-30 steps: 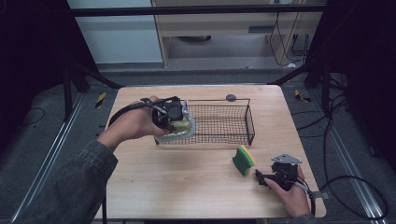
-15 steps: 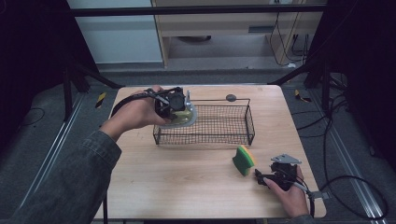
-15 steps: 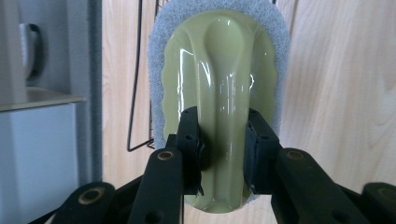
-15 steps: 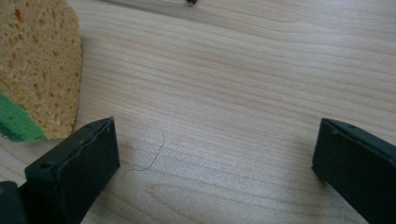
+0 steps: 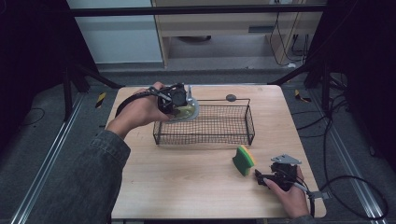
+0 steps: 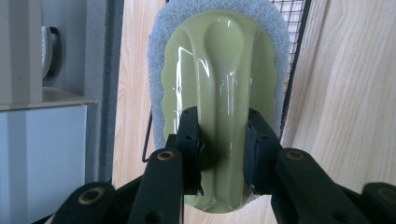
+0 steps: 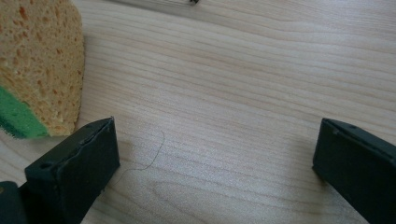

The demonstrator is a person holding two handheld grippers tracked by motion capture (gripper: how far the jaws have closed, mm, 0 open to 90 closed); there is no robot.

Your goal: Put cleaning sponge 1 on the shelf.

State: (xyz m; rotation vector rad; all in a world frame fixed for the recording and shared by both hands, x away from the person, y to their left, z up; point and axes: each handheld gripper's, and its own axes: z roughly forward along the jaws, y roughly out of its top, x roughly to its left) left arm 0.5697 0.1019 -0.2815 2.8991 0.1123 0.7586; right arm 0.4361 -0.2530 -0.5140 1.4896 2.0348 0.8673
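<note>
While the left hand-held gripper (image 5: 180,103) hangs over the rear left corner of the wire basket (image 5: 204,125), its jaws pinch the raised central ridge of a pale green scrubbing brush (image 6: 219,93). Left gripper view: both pads press on either side of the glossy handle ridge; a grey-white scouring pad rings the green body. The brush is off the worktop (image 5: 187,186), carried above the basket's near left rim, its pad face tilted toward the basket's interior. The left hand (image 5: 140,109) wraps the gripper body from the left side, wrist roughly level, forearm in a denim sleeve (image 5: 88,177) running diagonally from the lower left of the high view. A black cable loops back from the gripper over the hand.

The right hand-held gripper (image 5: 260,175) rests low at the front right of the worktop, jaws spread wide with bare wood between them. The right hand (image 5: 287,191) grips it from behind, fingers curled around the body, grey three-cornered plate on top. A yellow-and-green sponge (image 5: 244,160) stands on its edge just beside the gripper's tips, apart from them; in the right gripper view it sits close to one jaw (image 7: 39,65), not between the pads.

A small dark round object (image 5: 230,97) lies behind the basket on the worktop.
</note>
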